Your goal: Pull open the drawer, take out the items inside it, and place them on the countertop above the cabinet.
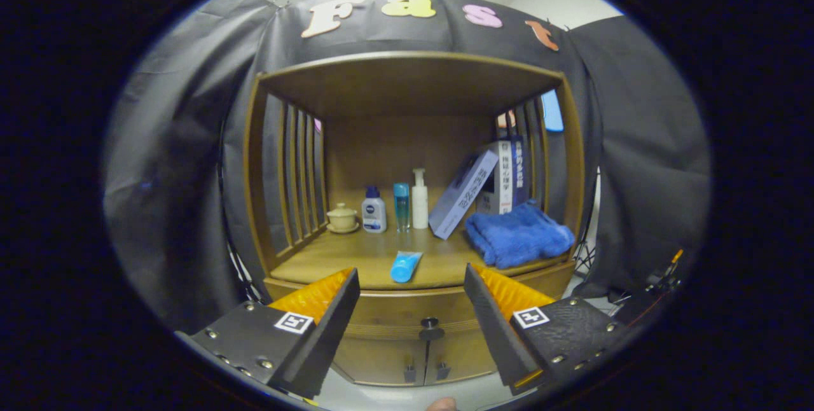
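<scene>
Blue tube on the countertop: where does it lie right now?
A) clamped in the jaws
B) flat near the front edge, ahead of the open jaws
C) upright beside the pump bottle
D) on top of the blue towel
B: the blue tube lies flat near the front edge of the countertop, ahead of the gripper, whose jaws stand open and hold nothing; the drawer knob sits below.

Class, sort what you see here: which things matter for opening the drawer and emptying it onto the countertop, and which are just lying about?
Job:
wooden drawer with round dark knob
wooden countertop
open gripper, holding nothing
blue tube lying on countertop, perhaps

Lying about:
folded blue towel
three upright bottles
small lidded cup
leaning books
</scene>
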